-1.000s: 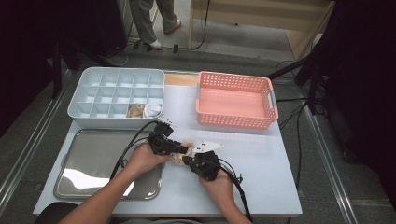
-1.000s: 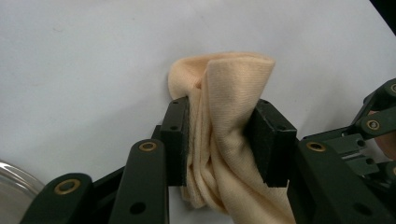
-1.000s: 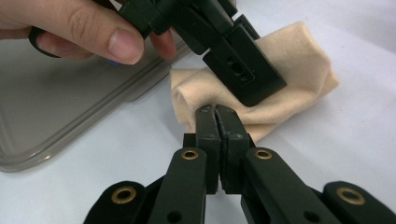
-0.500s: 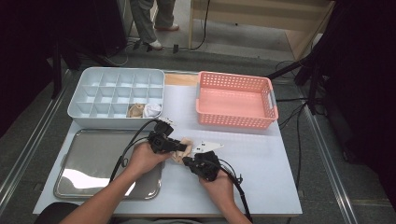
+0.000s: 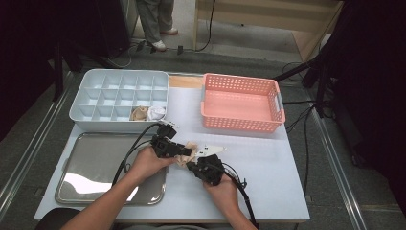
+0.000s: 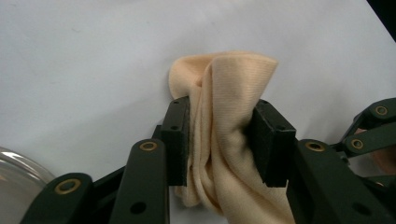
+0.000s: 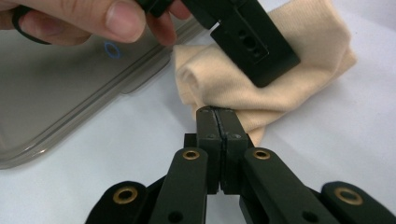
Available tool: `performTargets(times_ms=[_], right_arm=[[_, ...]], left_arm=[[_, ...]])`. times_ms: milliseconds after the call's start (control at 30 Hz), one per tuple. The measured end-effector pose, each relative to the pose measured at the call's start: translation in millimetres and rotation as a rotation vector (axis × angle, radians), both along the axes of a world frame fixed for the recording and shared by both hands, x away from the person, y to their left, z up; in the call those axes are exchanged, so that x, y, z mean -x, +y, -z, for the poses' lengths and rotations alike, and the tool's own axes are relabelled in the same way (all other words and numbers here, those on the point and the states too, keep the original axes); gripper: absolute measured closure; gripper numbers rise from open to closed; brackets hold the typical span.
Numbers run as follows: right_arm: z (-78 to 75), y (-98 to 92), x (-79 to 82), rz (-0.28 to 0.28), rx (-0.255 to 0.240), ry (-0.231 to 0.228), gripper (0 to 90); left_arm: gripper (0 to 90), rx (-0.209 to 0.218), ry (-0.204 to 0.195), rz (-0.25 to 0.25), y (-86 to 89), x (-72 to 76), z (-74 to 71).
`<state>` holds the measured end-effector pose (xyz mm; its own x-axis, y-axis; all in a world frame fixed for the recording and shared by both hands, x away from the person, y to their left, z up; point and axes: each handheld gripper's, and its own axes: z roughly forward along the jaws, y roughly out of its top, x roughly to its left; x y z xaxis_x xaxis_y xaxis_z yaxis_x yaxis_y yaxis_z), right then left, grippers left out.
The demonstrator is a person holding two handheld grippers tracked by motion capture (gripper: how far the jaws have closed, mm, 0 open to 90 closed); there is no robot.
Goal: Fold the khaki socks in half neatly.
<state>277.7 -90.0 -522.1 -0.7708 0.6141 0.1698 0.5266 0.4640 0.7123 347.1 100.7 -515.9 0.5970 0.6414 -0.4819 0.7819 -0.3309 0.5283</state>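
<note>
Where the two hand-held grippers meet near the front middle of the white table (image 5: 268, 163), a peach-coloured cloth (image 5: 190, 149) lies bunched between them, just right of the metal tray (image 5: 91, 165); the left gripper (image 5: 184, 152) straddles the cloth with its jaws half apart, having just been opening, and in the left gripper view the fabric (image 6: 229, 126) rises in folds between the two pads and touches both; the right gripper (image 5: 191, 165) has its jaws pressed fully together, and in the right gripper view their tips (image 7: 217, 116) pinch the near edge of the cloth (image 7: 289, 88), while the left gripper's jaw lies across the fabric from above; behind stand a pale compartment box (image 5: 119, 98) with two small bundles in its front row and a pink basket (image 5: 242, 103).
</note>
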Motion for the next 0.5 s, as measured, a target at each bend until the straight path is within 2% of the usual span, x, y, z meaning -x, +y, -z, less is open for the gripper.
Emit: performTargets(times_ms=[33,200,300,500], right_arm=[[0.1,0.0,-0.1,-0.001,-0.001,-0.001,90.0],[1.0,0.3,-1.0,-0.008,0.000,-0.008,90.0],[1.1,-0.2,-1.6,-0.010,-0.003,-0.003,90.0],[0.4,-0.6,-1.1,-0.009,-0.005,0.006,90.0]], left_arm=[[60.0,0.007,0.009,0.006,-0.1,0.1,0.6],[57.5,-0.006,-0.012,0.030,-1.8,2.3,0.3],[62.2,-0.001,-0.005,0.036,-1.7,2.3,0.9],[69.1,0.002,-0.022,0.040,-1.4,2.6,0.8]])
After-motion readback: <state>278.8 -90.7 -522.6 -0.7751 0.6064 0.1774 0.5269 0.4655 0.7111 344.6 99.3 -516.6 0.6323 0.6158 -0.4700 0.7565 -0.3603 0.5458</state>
